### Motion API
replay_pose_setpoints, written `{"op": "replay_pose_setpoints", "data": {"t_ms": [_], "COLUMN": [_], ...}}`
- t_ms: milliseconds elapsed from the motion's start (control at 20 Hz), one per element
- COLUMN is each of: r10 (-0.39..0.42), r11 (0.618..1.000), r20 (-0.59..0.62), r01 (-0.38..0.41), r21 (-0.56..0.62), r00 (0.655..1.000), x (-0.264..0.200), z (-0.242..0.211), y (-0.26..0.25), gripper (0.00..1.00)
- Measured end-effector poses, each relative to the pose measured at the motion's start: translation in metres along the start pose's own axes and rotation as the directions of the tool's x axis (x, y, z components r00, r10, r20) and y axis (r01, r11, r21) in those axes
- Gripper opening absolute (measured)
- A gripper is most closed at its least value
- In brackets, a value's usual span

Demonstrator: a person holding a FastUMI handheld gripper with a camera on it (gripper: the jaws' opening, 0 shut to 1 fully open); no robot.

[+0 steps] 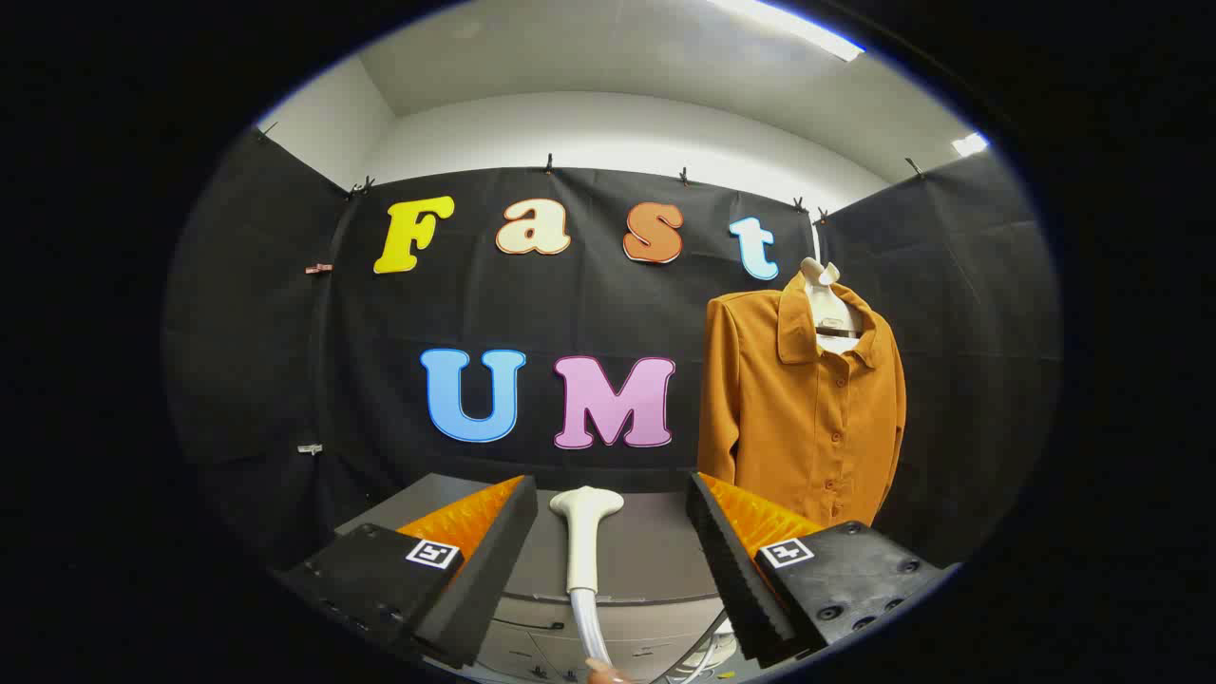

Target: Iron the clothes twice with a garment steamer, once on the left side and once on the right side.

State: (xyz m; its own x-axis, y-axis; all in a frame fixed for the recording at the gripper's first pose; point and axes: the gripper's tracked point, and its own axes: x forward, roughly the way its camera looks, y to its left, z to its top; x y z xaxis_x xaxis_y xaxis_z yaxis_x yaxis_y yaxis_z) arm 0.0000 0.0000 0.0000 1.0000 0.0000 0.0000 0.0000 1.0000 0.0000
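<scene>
**Tongs spread around steamer head, shirt hanging off to the right**

Tongs [608, 560] are spread wide, fingers well apart, nothing pinched. Between them stands the garment steamer [584, 537]: a pale handheld head, upright, flared end on top, with a pale hose [591, 622] running down from its base. Neither finger touches it; there is a gap on both sides. A fingertip of a person's hand [608, 674] shows at the hose's lower end.

Beyond the fingers lies a grey desk [646, 560], its top bare and matte, its far edge meeting the black cloth wall [285, 361]. Below the near edge a lighter front panel shows, detail unclear.

The clothes: one orange-brown button-up shirt [807, 408], collared and long-sleeved, on a pale hanger [825, 285], hung in front of the cloth wall beyond the right finger, above the desk's far right corner. The shirt front faces the camera, buttoned.

Room: black cloth clipped along its top on three sides, white wall above, white ceiling [617, 57] with strip lights [788, 24].
</scene>
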Motion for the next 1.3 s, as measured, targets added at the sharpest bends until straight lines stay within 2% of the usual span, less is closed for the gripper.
{"op": "replay_pose_setpoints", "data": {"t_ms": [1300], "r10": [-0.032], "r11": [0.999], "r20": [-0.03], "r01": [0.032], "r21": [-0.016], "r00": [0.999], "x": [0.013], "z": [-0.015], "y": [0.015], "gripper": [0.99]}}
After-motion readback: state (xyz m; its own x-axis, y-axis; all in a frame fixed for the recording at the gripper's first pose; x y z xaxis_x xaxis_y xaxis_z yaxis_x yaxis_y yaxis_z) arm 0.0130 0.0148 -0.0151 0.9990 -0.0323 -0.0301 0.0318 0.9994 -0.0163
